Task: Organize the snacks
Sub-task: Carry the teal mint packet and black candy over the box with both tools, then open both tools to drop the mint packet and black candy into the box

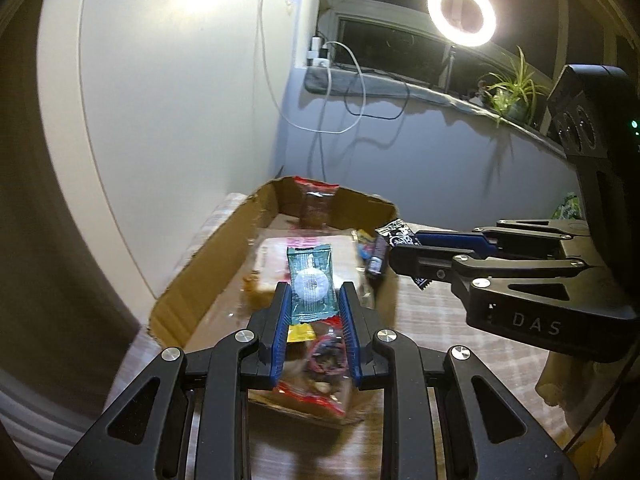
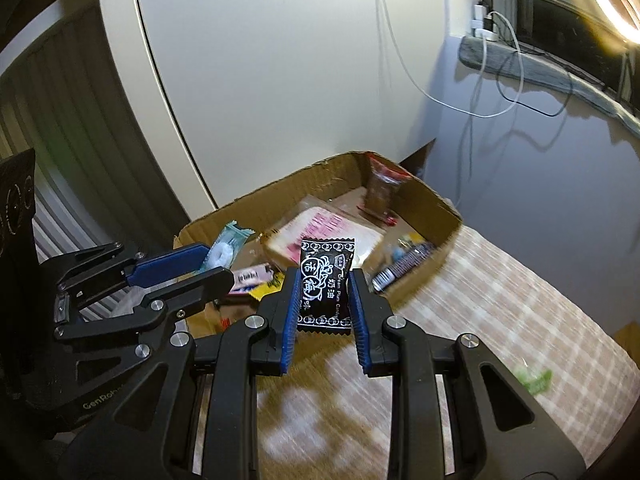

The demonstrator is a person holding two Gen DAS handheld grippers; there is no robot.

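My left gripper (image 1: 314, 300) is shut on a green candy packet with a white ring (image 1: 310, 286) and holds it over the near end of a shallow cardboard box (image 1: 208, 264). My right gripper (image 2: 324, 288) is shut on a black plum candy packet (image 2: 325, 284) and holds it just above the box's near right side (image 2: 436, 208). From the right wrist view the left gripper (image 2: 212, 262) with its green packet (image 2: 224, 250) is at the left. From the left wrist view the right gripper (image 1: 404, 252) is at the right. The box holds several snacks, among them a pink-and-white bread pack (image 2: 320, 232) and a red-brown packet (image 2: 382, 192) leaning on the far wall.
The box stands on a checked tablecloth (image 2: 500, 312). A green wrapper (image 2: 534, 380) lies on the cloth at the right. A white cabinet (image 2: 280, 60) rises behind the box. Cables hang from a windowsill; a ring light (image 1: 460, 12) and a potted plant (image 1: 512, 92) stand there.
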